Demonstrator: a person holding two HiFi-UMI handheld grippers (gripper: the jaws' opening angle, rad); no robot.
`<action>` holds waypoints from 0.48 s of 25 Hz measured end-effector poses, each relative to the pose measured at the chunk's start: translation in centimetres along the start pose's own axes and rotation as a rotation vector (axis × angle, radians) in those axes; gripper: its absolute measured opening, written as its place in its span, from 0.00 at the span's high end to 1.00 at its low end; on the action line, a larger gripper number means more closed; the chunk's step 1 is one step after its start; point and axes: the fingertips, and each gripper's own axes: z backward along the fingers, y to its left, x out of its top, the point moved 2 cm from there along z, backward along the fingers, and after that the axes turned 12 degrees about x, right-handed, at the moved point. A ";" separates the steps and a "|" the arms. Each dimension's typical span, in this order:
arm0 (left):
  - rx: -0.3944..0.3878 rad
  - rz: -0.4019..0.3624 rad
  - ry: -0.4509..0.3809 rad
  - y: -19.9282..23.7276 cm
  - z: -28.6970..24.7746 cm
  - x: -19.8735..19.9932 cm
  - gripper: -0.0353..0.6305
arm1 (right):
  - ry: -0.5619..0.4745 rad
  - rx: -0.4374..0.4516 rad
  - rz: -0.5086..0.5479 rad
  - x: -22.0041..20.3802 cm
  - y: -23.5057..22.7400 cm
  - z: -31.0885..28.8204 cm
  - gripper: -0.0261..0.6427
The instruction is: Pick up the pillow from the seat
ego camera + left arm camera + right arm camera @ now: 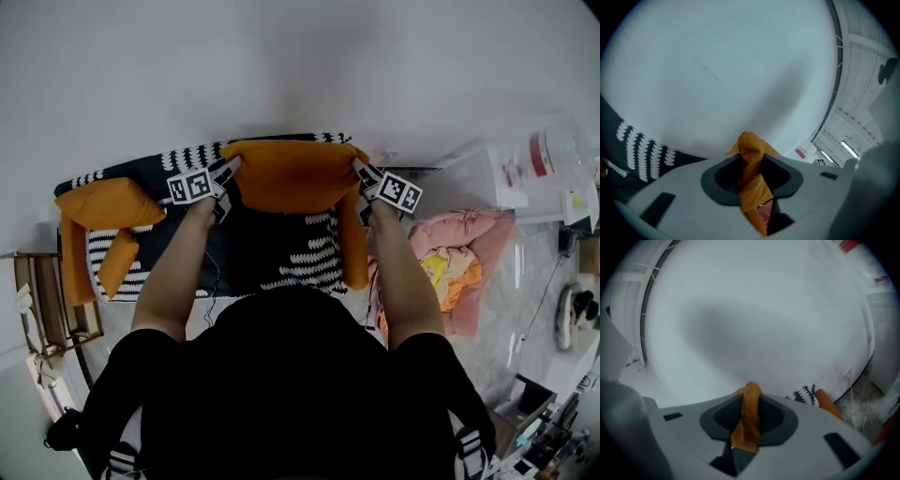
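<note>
- Left gripper [228, 171]: jaws pinched on the top left corner of the orange pillow [295, 175]
- Right gripper [360, 169]: jaws clamped on a fold of its top right corner
- The orange pillow hangs between them, above the seat of the black-and-white sofa [305, 253]

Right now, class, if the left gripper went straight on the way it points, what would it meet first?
Past the corner of the orange pillow pinched in the left gripper, the white wall fills the line ahead, so probably that first. The patterned sofa cover lies lower left. Depth is unclear.
</note>
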 end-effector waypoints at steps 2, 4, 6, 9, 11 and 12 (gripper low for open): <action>-0.010 0.002 -0.005 -0.2 0.7 0.3 0.75 | -0.009 0.008 0.011 0.2 1.2 0.3 0.83; -0.024 0.009 -0.011 -0.6 1.3 0.6 0.76 | -0.018 0.016 0.023 0.6 2.2 0.7 0.83; -0.040 0.008 -0.018 -1.3 1.8 1.0 0.76 | -0.025 0.023 0.038 1.0 3.0 1.2 0.83; -0.064 -0.006 -0.034 -2.2 2.7 1.9 0.76 | -0.036 0.035 0.057 1.6 4.3 1.7 0.83; -0.078 -0.012 -0.047 -2.8 3.4 2.6 0.76 | -0.043 0.043 0.068 1.8 5.3 2.1 0.83; -0.084 -0.013 -0.054 -3.1 3.8 3.0 0.76 | -0.048 0.048 0.073 1.9 5.9 2.3 0.83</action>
